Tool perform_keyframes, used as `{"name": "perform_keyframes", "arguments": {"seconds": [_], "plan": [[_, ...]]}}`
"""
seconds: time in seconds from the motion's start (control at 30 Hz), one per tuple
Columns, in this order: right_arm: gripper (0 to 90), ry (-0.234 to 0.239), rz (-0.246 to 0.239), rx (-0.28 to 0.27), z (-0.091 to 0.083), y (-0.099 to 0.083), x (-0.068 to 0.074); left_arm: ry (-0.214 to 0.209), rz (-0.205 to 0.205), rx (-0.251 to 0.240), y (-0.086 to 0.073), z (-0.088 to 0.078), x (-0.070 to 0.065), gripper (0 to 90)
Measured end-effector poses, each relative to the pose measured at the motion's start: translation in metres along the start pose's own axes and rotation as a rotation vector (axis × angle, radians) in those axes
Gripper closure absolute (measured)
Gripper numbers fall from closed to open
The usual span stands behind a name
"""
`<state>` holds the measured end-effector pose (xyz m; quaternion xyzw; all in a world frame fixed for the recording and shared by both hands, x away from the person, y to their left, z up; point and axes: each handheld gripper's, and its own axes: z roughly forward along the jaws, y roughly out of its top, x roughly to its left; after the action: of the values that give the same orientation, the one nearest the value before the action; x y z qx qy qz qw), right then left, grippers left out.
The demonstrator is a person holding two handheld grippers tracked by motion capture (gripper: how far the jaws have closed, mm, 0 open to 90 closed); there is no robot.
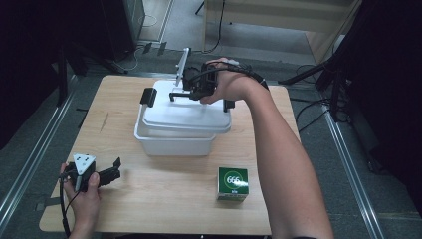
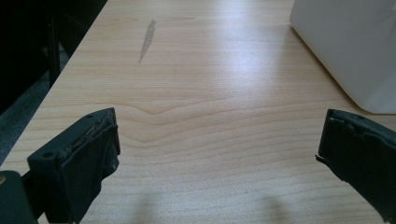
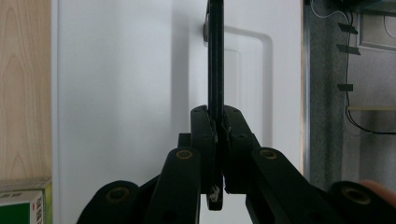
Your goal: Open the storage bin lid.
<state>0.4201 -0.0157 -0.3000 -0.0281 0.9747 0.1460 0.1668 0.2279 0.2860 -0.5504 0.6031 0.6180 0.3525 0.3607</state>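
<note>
While the right gripper is pinched almost fully together, its two black jaws clamp a thin black handle that runs straight up out of the grip and away from the camera. That handle belongs to a white lid, which spreads out just beyond and below the jaws; in the high view the right gripper sits over the far part of the lid, which lies slightly askew on a white bin. A black clip stands at the lid's left end, another at its right end beside the person's wrist. Whether the lid has left the bin's rim cannot be told — the near edge looks seated, the far edge is hidden behind the hand.

Well off to the near-left, the left gripper rests in the other hand at the table edge, with a grey three-cornered plate on top. Its own view shows the left gripper spread wide, nothing between the jaws but bare wood; the bin's corner is cut off at the upper right.

Near the right forearm stands a small green box with "666" in a white ring on top — the smaller print is too fine to read. Only its corner appears in the right gripper view.
</note>
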Motion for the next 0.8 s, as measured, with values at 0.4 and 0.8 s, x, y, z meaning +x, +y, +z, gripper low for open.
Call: {"name": "perform_keyframes", "arguments": {"seconds": [0.4, 0.8], "plan": [[85.6, -0.016, 0.05, -0.001, -0.015, -0.038, -0.002, 0.001, 0.001, -0.001, 0.0, 0.0, 0.0, 0.0], [85.6, -0.031, 0.081, 0.013, -0.032, -0.072, -0.002, 0.003, 0.003, -0.001, 0.0, 0.0, 0.0, 0.0]]}}
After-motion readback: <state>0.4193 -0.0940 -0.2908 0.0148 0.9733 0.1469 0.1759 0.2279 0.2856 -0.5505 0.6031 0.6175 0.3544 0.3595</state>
